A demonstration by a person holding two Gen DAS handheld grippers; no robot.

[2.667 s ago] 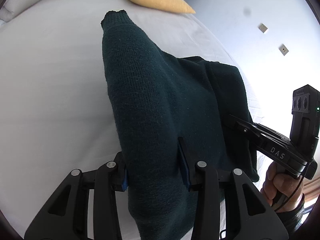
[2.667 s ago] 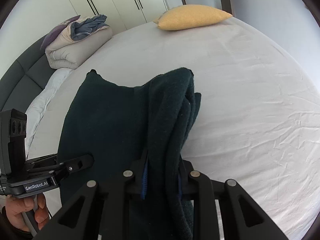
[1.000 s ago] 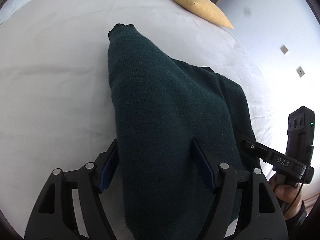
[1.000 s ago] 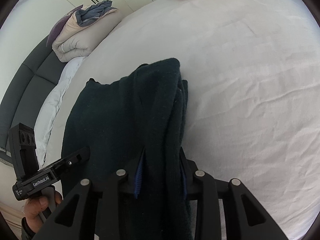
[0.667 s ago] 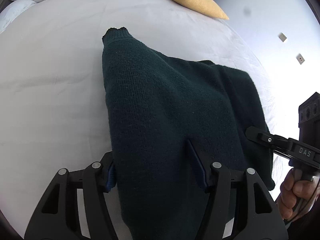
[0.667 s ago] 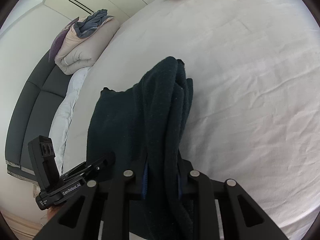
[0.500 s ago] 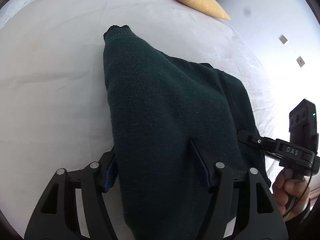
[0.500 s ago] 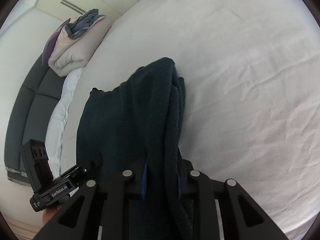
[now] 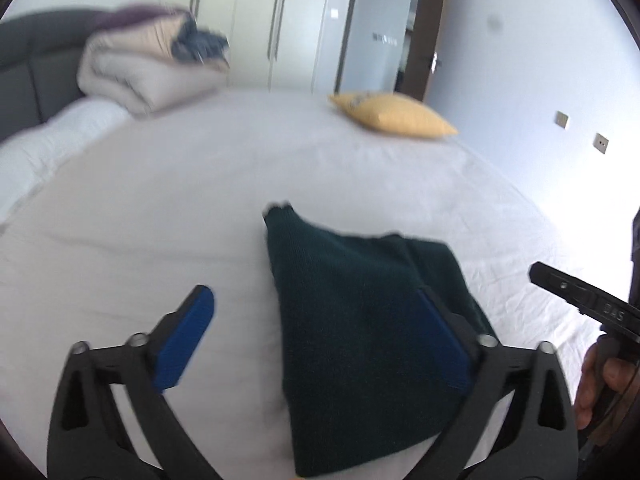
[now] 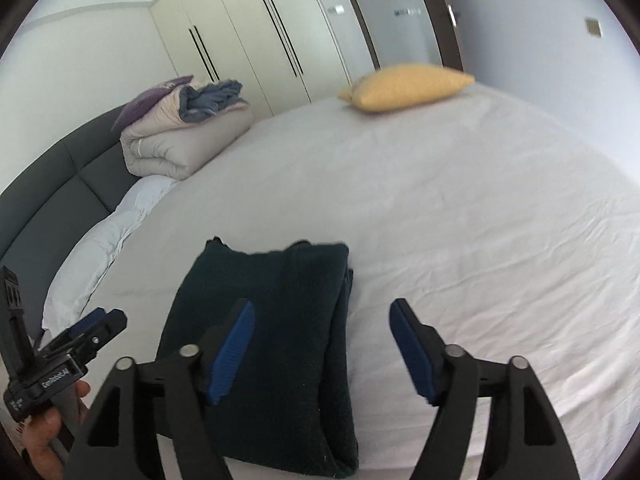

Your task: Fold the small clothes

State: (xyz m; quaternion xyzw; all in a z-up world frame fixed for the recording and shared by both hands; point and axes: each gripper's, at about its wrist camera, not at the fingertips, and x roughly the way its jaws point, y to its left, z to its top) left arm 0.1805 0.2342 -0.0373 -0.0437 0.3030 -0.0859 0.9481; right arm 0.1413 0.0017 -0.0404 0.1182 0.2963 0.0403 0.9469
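A dark green knitted sweater [image 9: 360, 340] lies folded on the white bed sheet [image 9: 160, 208], close to the near edge. My left gripper [image 9: 312, 296] hovers above it with its jaws opening wide; its blue pads [image 9: 184, 340] touch no cloth. In the right wrist view the sweater [image 10: 272, 340] lies under my right gripper [image 10: 322, 307], whose jaws are also opening, pads [image 10: 412, 352] clear of it. Each view shows the other gripper at its side: the right gripper [image 9: 580, 304] and the left gripper [image 10: 80, 340], each held by a hand [image 10: 48, 420].
A yellow pillow [image 10: 408, 86] rests at the bed's far side. A folded duvet with clothes on top [image 10: 180, 136] sits by the grey headboard [image 10: 60, 184]. Wardrobe doors [image 10: 260, 32] and a doorway [image 9: 384, 40] stand behind the bed.
Both grippers let go of the sweater, opened wide, and rose and drew back. The sweater now lies folded on the bed by itself.
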